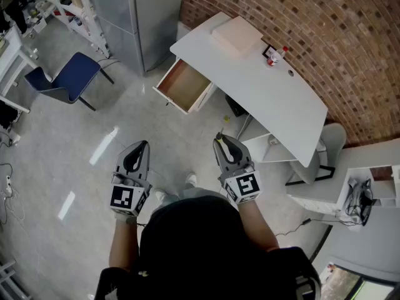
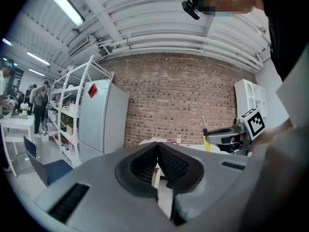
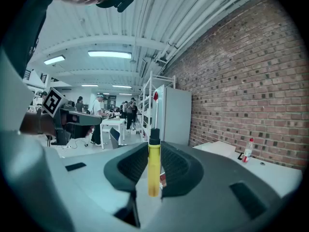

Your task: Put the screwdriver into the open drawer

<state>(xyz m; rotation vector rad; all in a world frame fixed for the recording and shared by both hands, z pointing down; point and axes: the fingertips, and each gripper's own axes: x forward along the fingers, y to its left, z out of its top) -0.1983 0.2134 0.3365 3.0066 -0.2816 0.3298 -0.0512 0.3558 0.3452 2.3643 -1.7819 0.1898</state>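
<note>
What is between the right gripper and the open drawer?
Only bare floor, in the head view. The right gripper, shut on the screwdriver, is short of the drawer.

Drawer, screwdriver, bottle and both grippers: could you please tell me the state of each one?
Drawer: open, pulled out from the desk, nothing visible inside.
Right gripper: shut on the screwdriver.
Screwdriver: held upright by its yellow handle, not yet in the drawer.
Left gripper: shut, nothing between its jaws.
Bottle: upright on the desk, red cap on.
</note>
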